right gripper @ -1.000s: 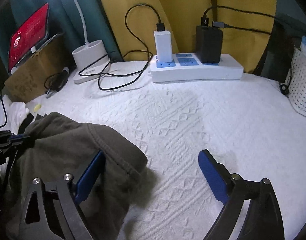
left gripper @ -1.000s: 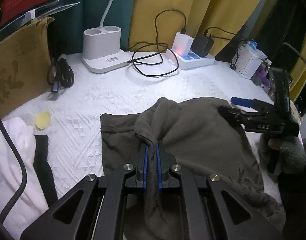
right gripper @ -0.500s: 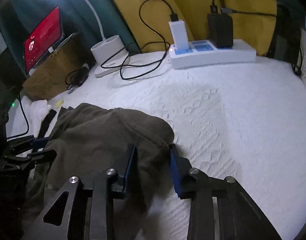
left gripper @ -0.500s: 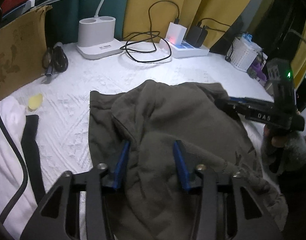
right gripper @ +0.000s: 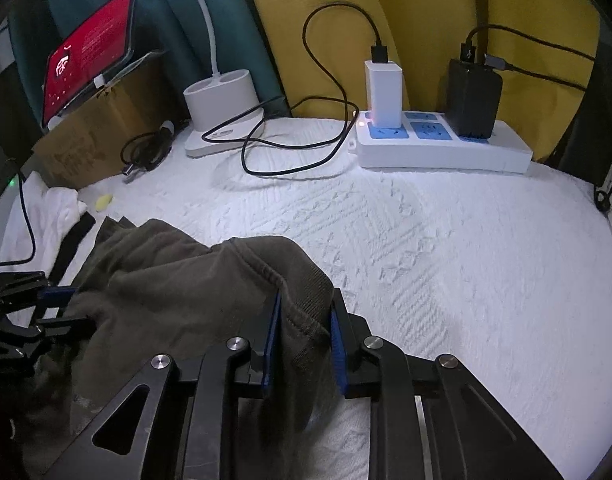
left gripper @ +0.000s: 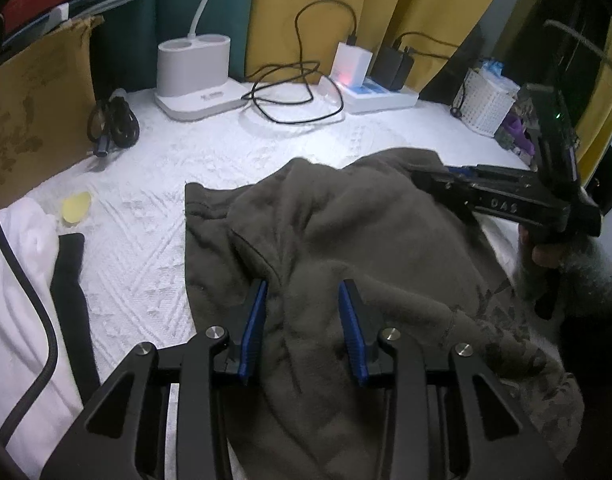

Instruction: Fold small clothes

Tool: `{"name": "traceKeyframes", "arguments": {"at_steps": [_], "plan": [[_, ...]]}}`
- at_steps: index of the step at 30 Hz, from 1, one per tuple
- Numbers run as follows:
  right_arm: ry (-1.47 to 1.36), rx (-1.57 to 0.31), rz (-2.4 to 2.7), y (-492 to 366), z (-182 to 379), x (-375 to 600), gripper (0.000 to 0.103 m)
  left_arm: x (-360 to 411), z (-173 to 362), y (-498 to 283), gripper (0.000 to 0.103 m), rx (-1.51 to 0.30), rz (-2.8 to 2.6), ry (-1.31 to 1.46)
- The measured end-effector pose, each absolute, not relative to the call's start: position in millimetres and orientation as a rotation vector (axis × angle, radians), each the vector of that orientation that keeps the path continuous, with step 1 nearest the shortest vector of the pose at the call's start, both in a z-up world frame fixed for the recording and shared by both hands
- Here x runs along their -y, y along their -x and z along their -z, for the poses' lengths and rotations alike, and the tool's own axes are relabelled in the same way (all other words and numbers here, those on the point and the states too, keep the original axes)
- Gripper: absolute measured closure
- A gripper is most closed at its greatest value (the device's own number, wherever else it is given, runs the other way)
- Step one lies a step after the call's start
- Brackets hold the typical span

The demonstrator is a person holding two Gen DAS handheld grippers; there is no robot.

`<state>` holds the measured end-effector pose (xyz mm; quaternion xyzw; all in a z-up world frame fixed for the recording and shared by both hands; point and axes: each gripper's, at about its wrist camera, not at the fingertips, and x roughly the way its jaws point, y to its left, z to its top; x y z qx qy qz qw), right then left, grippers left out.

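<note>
Olive-brown fleece garment [left gripper: 385, 240], soft and floppy, lies heaped on the white textured bedspread [right gripper: 445, 240]. My right gripper [right gripper: 304, 340] is closing, ribbed hem between its fingers. My left gripper [left gripper: 302, 328] stands parted, straddling loose cloth. It's light but limp, so grab thick seams and hems.

Garment [left gripper: 357, 240] lying on cloth [left gripper: 154, 184]; lamp base [left gripper: 196, 76] sitting at its 11 o'clock, power strip [left gripper: 381, 96] at 1, basket [left gripper: 487, 100] at 2, box [left gripper: 34, 108] at 10.
</note>
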<state>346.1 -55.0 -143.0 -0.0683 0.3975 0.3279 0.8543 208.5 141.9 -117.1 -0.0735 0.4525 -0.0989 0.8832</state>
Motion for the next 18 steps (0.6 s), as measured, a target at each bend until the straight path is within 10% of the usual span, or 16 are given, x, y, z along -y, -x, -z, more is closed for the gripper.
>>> {"name": "traceKeyframes", "arguments": {"at_steps": [7,11,18], "plan": [[0.191,-0.809,-0.63,-327.7,136.7,61.7,0.077,-138.7,89.3,-180.7,0.067,-0.87,0.183,0.157],[0.215,-0.764,-0.615,-303.2,131.2,71.7,0.012,-122.5,84.2,-161.1,0.066,-0.878,0.197,0.114],[0.197,-0.746,-0.643,-263.5,130.5,91.8,0.012,-90.6,94.7,-133.1,0.066,-0.943,0.195,0.081]]}}
